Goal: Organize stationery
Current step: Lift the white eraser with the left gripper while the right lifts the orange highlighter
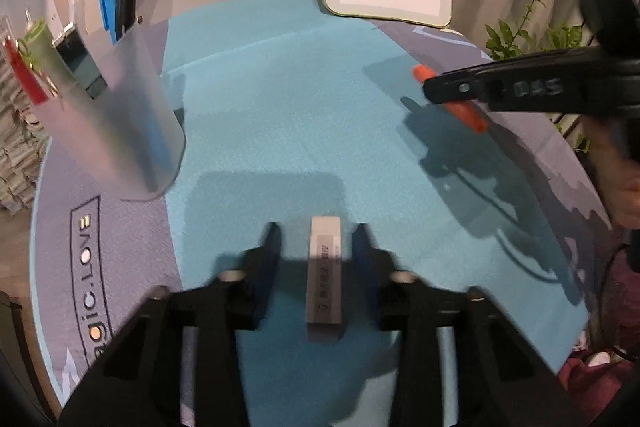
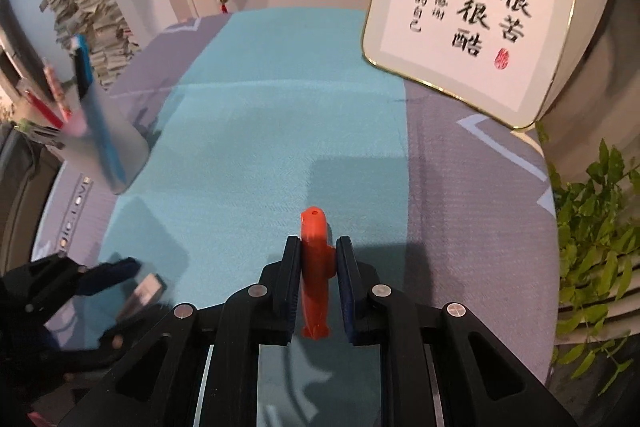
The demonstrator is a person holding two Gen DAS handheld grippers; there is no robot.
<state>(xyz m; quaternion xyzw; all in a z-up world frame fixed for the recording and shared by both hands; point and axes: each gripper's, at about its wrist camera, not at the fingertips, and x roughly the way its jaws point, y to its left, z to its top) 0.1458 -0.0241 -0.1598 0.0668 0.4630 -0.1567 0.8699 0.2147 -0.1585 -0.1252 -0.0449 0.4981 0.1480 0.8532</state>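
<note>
Left gripper was spread wide, astride an eraser whose long axis was aligned with the fingers; right gripper, farther off, was clamped on an orange pen.

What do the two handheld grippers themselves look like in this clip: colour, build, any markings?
Both the left gripper and the right gripper are matte black plastic linkages with silver round pivot pins and triangular cut-outs. Their fingers carry dark blue pads. Seen from the left wrist view, the right gripper's side bears raised lettering, too blurred to read reliably. No cables show.
</note>
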